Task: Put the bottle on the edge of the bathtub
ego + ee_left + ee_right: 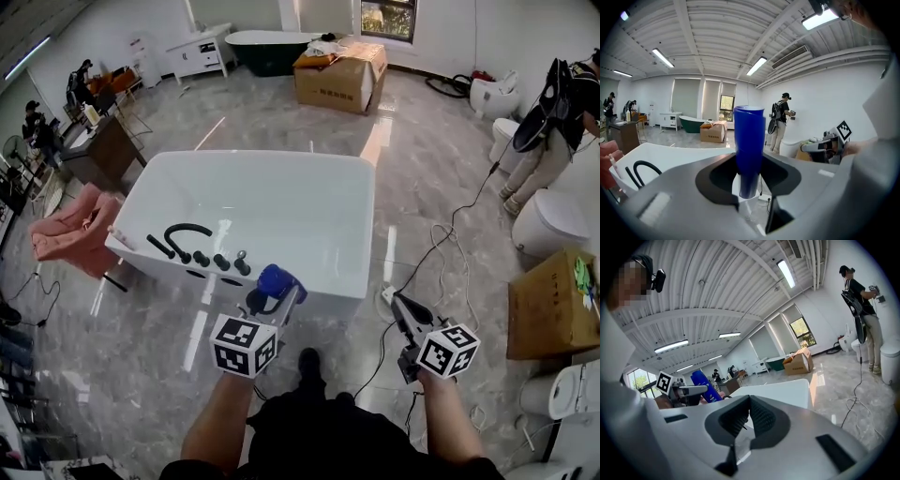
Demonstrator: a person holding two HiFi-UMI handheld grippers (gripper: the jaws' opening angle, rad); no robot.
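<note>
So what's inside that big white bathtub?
Nothing shows inside the bathtub, just bare white. On its near rim, not inside, sit black tap fittings. The blue bottle, held in the left gripper, covers a bit of that rim.

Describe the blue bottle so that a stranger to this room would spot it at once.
Find the big white bathtub in the middle of the room and look at its near rim, just right of the black tap fittings in the head view. There the left tool grips a blue bottle upright. It is the only vivid blue thing beside the white tub and black fittings.
</note>
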